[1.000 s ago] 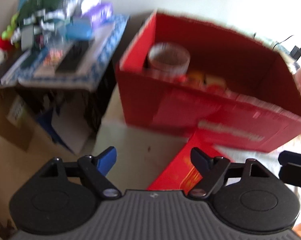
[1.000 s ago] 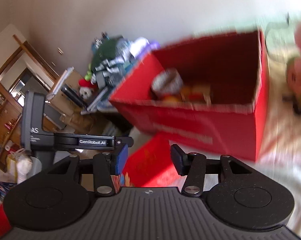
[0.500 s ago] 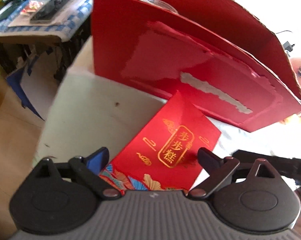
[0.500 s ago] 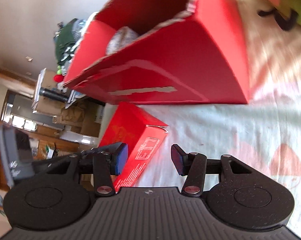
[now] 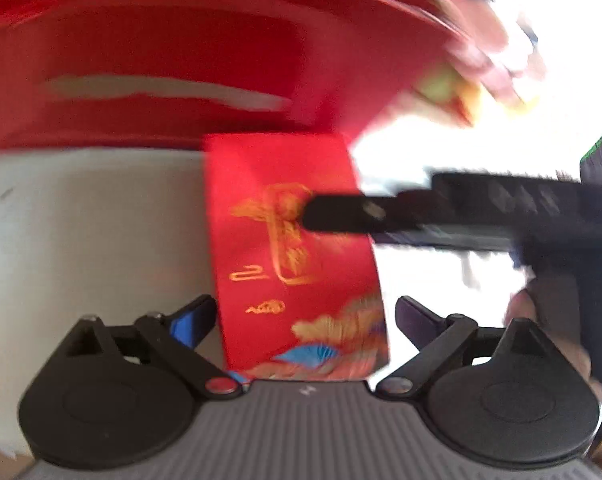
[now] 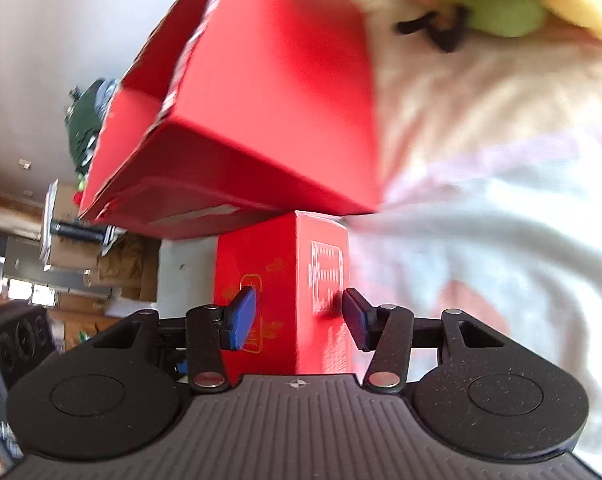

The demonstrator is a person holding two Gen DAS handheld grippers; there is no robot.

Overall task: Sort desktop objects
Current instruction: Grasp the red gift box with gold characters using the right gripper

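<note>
Both grippers are held with fingers spread around the small red gift box (image 6: 297, 280), neither pinching it. The right gripper (image 6: 299, 316) straddles its edge, while the left gripper (image 5: 305, 320) brackets its patterned end. The box is seen lying against the large red carton (image 6: 269, 112) on the table (image 5: 93, 232).

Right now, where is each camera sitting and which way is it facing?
Left wrist: on the left gripper, facing the small box with the big box behind it; its open fingers and the right gripper show.
Right wrist: on the right gripper, open astride the small box; its own fingers show.
Shared: both boxes.
</note>
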